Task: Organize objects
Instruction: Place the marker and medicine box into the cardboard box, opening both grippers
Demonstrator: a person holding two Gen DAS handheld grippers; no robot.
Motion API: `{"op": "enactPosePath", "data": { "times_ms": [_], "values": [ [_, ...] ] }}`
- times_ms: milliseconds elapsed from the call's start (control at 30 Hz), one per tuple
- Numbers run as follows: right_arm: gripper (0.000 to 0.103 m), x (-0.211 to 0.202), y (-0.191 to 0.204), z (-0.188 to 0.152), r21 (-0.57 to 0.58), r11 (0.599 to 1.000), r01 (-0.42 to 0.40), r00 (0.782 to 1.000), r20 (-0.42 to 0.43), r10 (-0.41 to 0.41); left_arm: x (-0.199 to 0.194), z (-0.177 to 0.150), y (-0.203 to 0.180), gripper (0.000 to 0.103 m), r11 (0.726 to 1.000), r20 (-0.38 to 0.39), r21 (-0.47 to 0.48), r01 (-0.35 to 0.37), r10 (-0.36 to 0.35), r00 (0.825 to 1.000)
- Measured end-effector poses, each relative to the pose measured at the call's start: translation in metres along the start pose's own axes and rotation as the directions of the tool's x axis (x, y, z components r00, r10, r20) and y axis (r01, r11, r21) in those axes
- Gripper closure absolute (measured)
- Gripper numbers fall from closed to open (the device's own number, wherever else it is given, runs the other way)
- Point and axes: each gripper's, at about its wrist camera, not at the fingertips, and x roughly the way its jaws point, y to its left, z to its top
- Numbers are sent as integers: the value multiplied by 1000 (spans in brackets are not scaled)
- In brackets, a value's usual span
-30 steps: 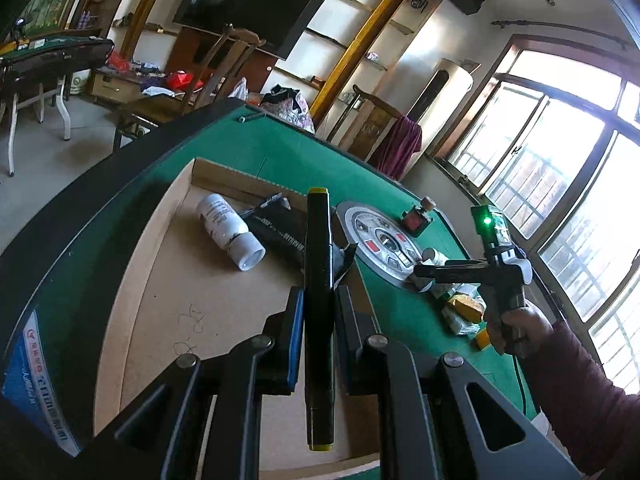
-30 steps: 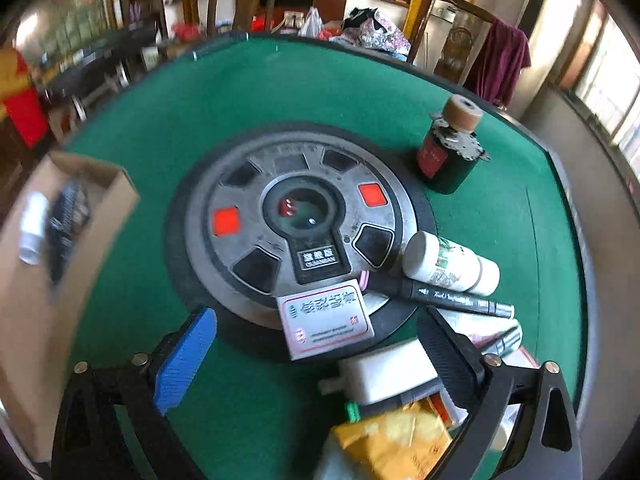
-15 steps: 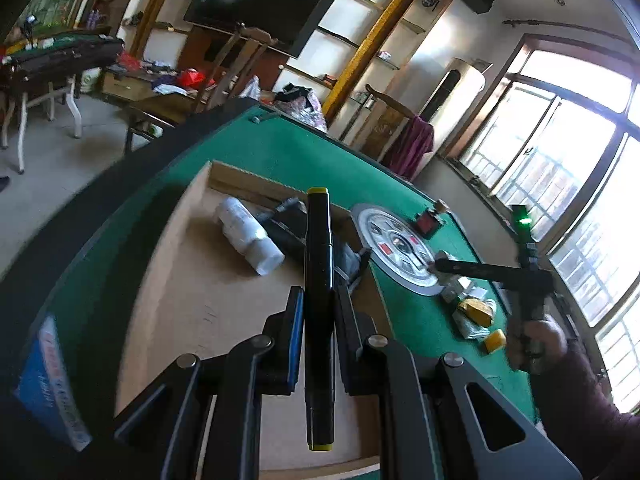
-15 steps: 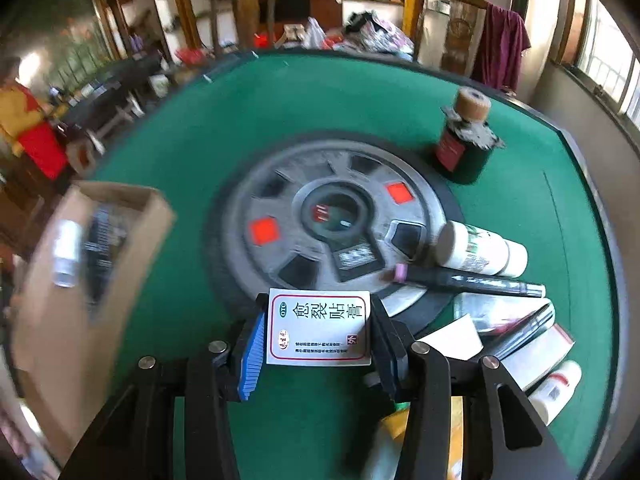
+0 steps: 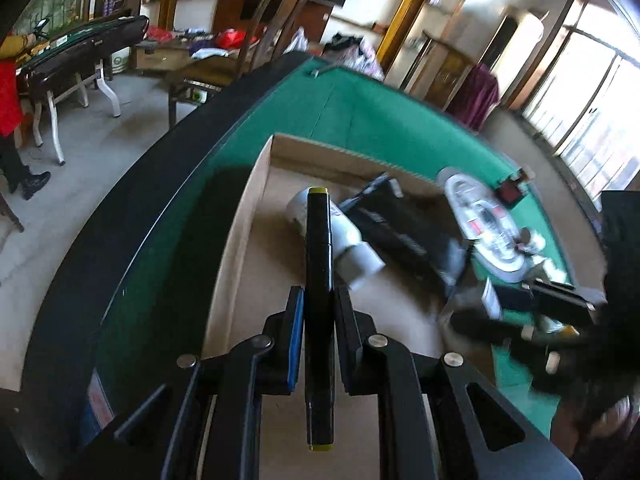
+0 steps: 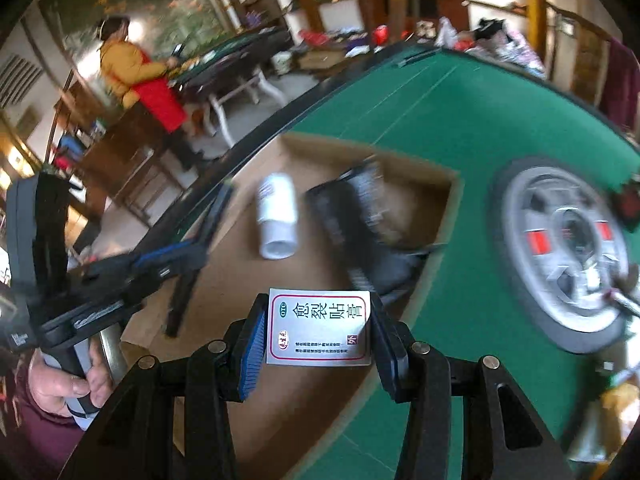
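green felt table (image 6: 460, 120) carries an open cardboard box (image 5: 256, 184). my left gripper (image 5: 316, 316) pinches a black marker pen (image 5: 319, 280) above it; my right gripper (image 6: 318, 332) clamps a white plaster packet (image 6: 319, 326) at the box edge. step: depositing. next, lower and release both.

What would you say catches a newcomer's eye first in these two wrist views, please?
Probably the white medicine packet with bold Chinese characters, pinched in the right gripper above the edge of the cardboard box. Next, the black marker with yellow-green ends, clamped lengthwise in the left gripper over that box, where a white bottle lies on its side. The grey dial sits in the green table at right.
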Motion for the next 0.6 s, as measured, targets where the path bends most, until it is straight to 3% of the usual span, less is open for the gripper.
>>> {"op": "enactPosePath", "data": {
  "times_ms": [100, 233, 267, 300, 400, 500, 600],
  "values": [
    [51, 20, 14, 6, -35, 999, 17, 999, -36, -18, 21, 10, 2, 89, 997, -35, 16, -71, 72, 997],
    [51, 36, 18, 15, -57, 997, 51, 997, -53, -54, 29, 18, 9, 89, 996, -33, -8, -90, 90, 995],
    [51, 40, 18, 17, -62, 996, 58, 997, -56, -62, 29, 19, 11, 86, 997, -25, -22, -79, 78, 997],
    [51, 43, 18, 21, -71, 995, 71, 996, -56, -75, 29, 20, 13, 74, 997, -17, -36, -61, 60, 998],
    [50, 45, 22, 22, -105, 988, 111, 992, -40, -116, 24, 19, 17, 57, 997, 10, -71, -6, 7, 1000],
    [42, 35, 24, 22, -108, 988, 110, 994, -8, -112, 14, 19, 14, 42, 997, 59, -73, -6, 11, 998],
    [28, 5, 16, 19, -72, 993, 91, 993, 83, -85, 2, 20, 8, 41, 997, 118, -79, -3, 12, 993]
  ]
}}
